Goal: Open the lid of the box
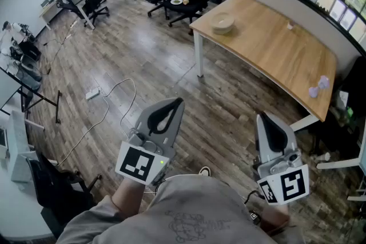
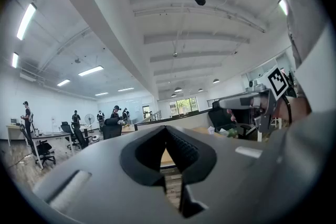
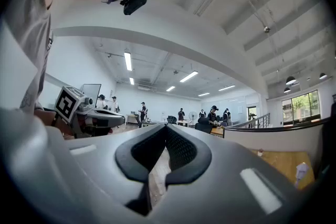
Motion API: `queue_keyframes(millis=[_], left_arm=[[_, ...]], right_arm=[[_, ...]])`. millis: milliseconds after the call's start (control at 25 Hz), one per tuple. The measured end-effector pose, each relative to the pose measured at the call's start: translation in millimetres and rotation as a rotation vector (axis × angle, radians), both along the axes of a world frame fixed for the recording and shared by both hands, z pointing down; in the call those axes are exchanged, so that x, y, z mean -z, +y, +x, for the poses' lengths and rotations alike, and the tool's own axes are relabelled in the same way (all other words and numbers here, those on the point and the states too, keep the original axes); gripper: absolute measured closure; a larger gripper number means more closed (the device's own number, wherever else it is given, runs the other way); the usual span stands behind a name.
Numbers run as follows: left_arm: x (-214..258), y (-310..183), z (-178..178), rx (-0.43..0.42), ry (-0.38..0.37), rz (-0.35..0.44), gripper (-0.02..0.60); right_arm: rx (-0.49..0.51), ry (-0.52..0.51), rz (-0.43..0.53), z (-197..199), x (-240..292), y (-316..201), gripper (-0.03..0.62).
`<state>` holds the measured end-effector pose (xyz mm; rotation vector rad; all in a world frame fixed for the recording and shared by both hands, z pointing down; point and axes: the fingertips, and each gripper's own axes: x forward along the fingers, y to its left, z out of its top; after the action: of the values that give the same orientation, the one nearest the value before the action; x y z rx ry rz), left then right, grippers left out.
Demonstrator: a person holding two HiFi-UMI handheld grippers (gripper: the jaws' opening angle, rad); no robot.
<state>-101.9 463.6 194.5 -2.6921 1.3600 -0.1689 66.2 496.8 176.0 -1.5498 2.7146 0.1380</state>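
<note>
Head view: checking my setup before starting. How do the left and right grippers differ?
The left gripper slants toward the picture's right; the right gripper leans slightly left. The left gripper's marker cube shows one marker, the right gripper's two. Both are shut and empty over the floor.

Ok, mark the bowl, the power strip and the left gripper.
bowl [image 1: 222, 22]: head view, middle of its inside.
power strip [image 1: 92, 94]: head view, middle of its white body.
left gripper [image 1: 178, 102]: head view, where its shut jaw tips meet.

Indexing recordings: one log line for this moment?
left hand-held gripper: shut, empty | right hand-held gripper: shut, empty | wooden table: ahead, untouched
</note>
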Motion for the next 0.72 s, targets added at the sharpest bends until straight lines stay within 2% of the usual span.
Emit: queue_keyframes(millis=[240, 640, 720], left_arm=[[0.5, 0.1, 0.7, -0.002, 0.0, 0.004, 0.58], [0.1, -3.6, 5.3, -0.01, 0.003, -0.013, 0.58], [1.5, -4.5, 3.6, 0.01, 0.013, -0.006, 0.58]], right_arm=[[-0.004, -0.031, -0.007, 2.2, -0.9, -0.8, 0.585], [-0.015, -0.017, -0.011, 6.5, -3.4, -5.9, 0.585], [-0.015, -0.018, -0.014, 7.0, -4.3, -5.6, 0.585]])
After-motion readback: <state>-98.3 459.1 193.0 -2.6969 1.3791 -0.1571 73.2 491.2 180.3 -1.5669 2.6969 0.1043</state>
